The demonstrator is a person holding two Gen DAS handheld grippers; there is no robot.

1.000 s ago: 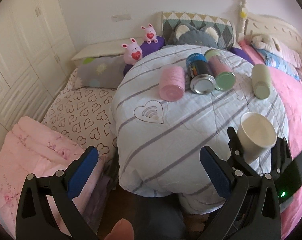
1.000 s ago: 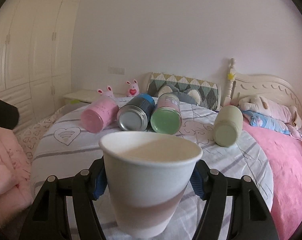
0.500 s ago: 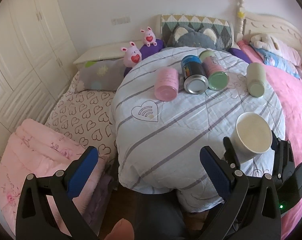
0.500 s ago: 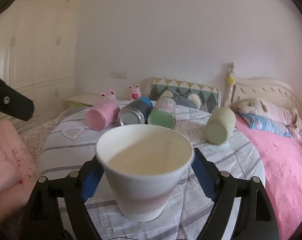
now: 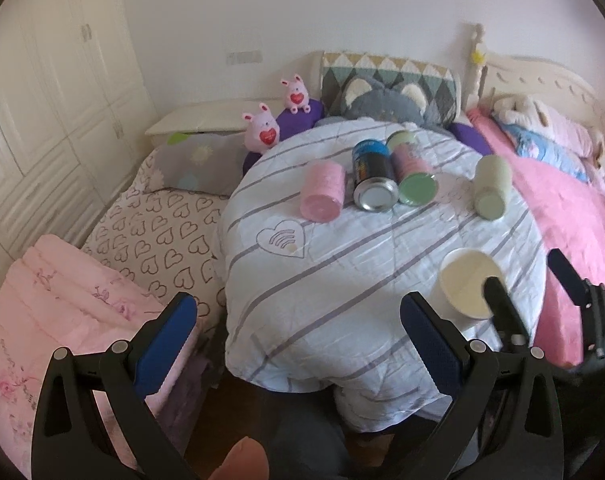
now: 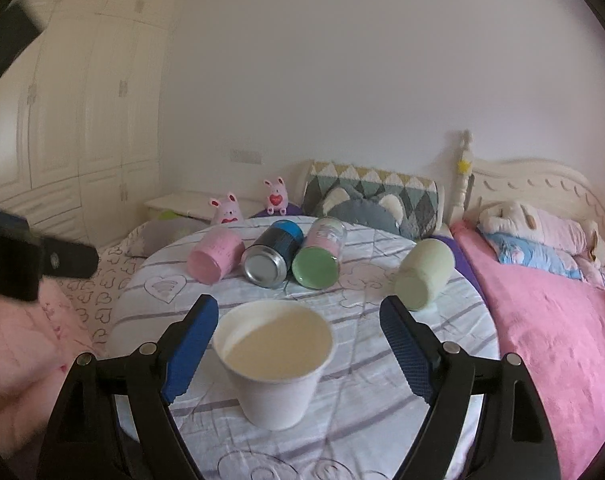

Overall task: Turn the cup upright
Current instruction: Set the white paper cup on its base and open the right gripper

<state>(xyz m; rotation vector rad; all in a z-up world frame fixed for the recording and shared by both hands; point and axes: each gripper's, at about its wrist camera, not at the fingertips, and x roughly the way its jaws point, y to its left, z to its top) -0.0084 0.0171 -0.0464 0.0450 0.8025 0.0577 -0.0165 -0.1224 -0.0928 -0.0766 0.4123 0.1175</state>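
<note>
A white paper cup [image 6: 274,360] stands upright on the round table with the striped cloth [image 6: 362,400], mouth up. My right gripper [image 6: 298,344] is open, its blue pads on either side of the cup and apart from it. In the left wrist view the cup [image 5: 468,288] stands at the table's right edge, with the right gripper's fingers [image 5: 502,312] around it. My left gripper [image 5: 298,340] is open and empty, hovering over the table's near-left edge.
Lying on their sides at the back of the table are a pink cup [image 5: 322,190], a blue can [image 5: 372,176], a green-lidded jar [image 5: 412,172] and a pale green cup [image 5: 490,186]. Beds, pillows and plush toys [image 5: 262,132] surround the table.
The right gripper lowered the cup onto the table, opened and let it go. Both grippers have drawn back from the table.
</note>
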